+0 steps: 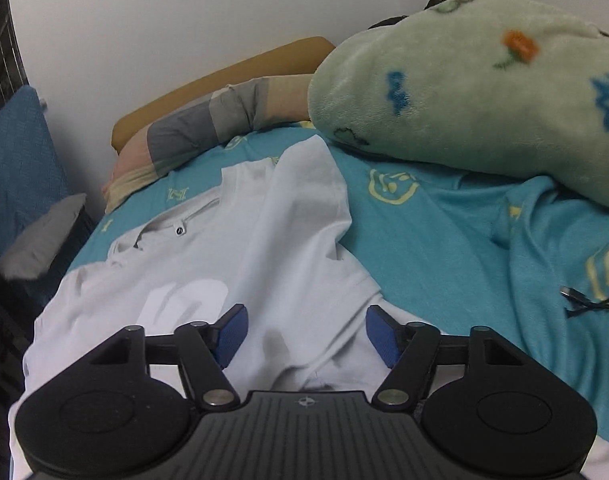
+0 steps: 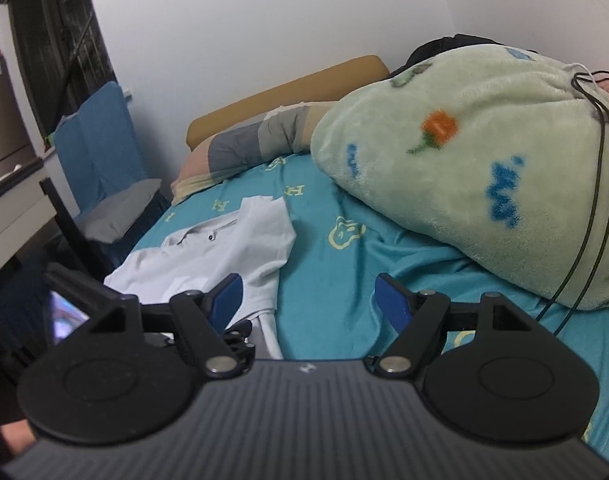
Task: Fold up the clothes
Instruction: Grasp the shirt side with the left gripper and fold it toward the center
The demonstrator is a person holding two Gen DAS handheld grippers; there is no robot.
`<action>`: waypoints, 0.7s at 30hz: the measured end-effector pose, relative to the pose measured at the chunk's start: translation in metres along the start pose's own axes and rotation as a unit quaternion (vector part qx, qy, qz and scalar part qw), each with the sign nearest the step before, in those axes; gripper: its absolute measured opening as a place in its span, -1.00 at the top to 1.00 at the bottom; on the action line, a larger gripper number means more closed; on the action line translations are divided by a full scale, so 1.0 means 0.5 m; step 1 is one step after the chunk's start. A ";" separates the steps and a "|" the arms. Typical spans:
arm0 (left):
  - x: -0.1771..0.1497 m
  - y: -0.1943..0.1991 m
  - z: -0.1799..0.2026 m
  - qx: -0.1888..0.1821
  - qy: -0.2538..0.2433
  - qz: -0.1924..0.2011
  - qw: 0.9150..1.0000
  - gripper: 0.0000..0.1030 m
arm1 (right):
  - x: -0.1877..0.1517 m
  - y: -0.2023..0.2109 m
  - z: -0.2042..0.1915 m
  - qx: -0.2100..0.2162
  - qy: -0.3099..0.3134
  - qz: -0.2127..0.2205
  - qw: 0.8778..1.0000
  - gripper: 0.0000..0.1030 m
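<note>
White cotton shirt (image 1: 232, 248) lies partly folded on the teal sheet (image 1: 424, 240), limp and light, so we judge the 3 o'clock hem best pinched by our spread-open left gripper (image 1: 304, 332) and right gripper (image 2: 310, 300).

Matt cotton shirt (image 1: 240, 248), fleecy plush blanket (image 1: 464, 92)

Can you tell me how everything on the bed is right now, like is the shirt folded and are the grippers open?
White shirt: lying on the bed, one side folded over its middle, not yet fully folded.
Left gripper: open, over the shirt, holding nothing.
Right gripper: open, over the blue sheet beside the shirt, holding nothing.
Green blanket: bunched in a heap.
Black cable: loose on the sheet.
</note>
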State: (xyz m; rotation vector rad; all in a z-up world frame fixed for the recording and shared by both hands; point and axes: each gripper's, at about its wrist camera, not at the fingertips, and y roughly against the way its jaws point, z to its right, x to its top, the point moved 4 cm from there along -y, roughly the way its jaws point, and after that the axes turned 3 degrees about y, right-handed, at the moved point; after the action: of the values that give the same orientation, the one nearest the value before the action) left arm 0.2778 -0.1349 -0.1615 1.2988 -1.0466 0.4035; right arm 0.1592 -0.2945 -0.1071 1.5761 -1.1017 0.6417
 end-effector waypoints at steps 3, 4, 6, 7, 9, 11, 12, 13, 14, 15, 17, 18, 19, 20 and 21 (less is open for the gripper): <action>0.021 -0.008 -0.008 -0.006 0.017 0.010 1.000 0.76 | -0.001 0.003 0.014 0.003 -0.012 -0.001 1.000 -0.45; 0.028 -0.011 -0.010 -0.008 0.022 0.014 1.000 0.88 | -0.002 0.004 0.018 0.002 -0.014 -0.001 1.000 -0.45; 0.042 -0.017 -0.015 -0.012 0.034 0.021 0.999 0.95 | -0.003 0.005 0.024 -0.004 -0.017 -0.003 1.000 -0.45; 0.049 -0.019 -0.018 -0.014 0.039 0.024 0.999 0.96 | -0.004 0.005 0.026 -0.007 -0.019 -0.005 1.000 -0.45; 0.063 -0.025 -0.023 -0.018 0.051 0.031 0.998 0.97 | -0.004 0.003 0.032 -0.010 -0.023 -0.008 1.000 -0.45; 0.087 -0.023 -0.068 -0.023 0.100 0.038 0.994 0.97 | -0.006 0.001 0.033 -0.013 -0.026 -0.012 1.000 -0.45; 0.100 -0.020 -0.099 -0.025 0.133 0.042 0.990 0.98 | -0.007 0.000 0.034 -0.015 -0.027 -0.013 0.999 -0.45; 0.114 -0.018 -0.130 -0.028 0.166 0.046 0.985 0.98 | -0.009 0.000 0.033 -0.015 -0.027 -0.015 0.999 -0.45; 0.128 -0.015 -0.161 -0.031 0.199 0.050 0.978 0.98 | -0.011 -0.002 0.032 -0.014 -0.027 -0.016 0.999 -0.45; 0.142 -0.013 -0.192 -0.033 0.232 0.054 0.971 0.98 | -0.013 -0.004 0.031 -0.015 -0.025 -0.019 0.999 -0.45; 0.168 -0.010 -0.259 -0.032 0.294 0.060 0.953 0.98 | -0.017 -0.010 0.028 -0.018 -0.021 -0.025 0.999 -0.45; 0.176 -0.014 -0.300 -0.019 0.321 0.062 0.945 0.98 | -0.019 -0.014 0.026 -0.020 -0.020 -0.028 0.999 -0.45; 0.184 -0.017 -0.341 -0.007 0.348 0.063 0.935 0.98 | -0.021 -0.018 0.024 -0.022 -0.019 -0.031 0.999 -0.45; 0.185 -0.023 -0.377 0.008 0.368 0.063 0.928 0.98 | -0.023 -0.023 0.023 -0.023 -0.018 -0.034 0.999 -0.45; 0.175 -0.033 -0.404 0.027 0.378 0.059 0.923 0.98 | -0.024 -0.027 0.022 -0.025 -0.016 -0.037 0.999 -0.45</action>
State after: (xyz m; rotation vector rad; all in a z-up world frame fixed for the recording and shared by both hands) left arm 0.4159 0.0191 -0.0842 0.9857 -0.4538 0.9436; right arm 0.1645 -0.3008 -0.1266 1.5818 -1.0695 0.5378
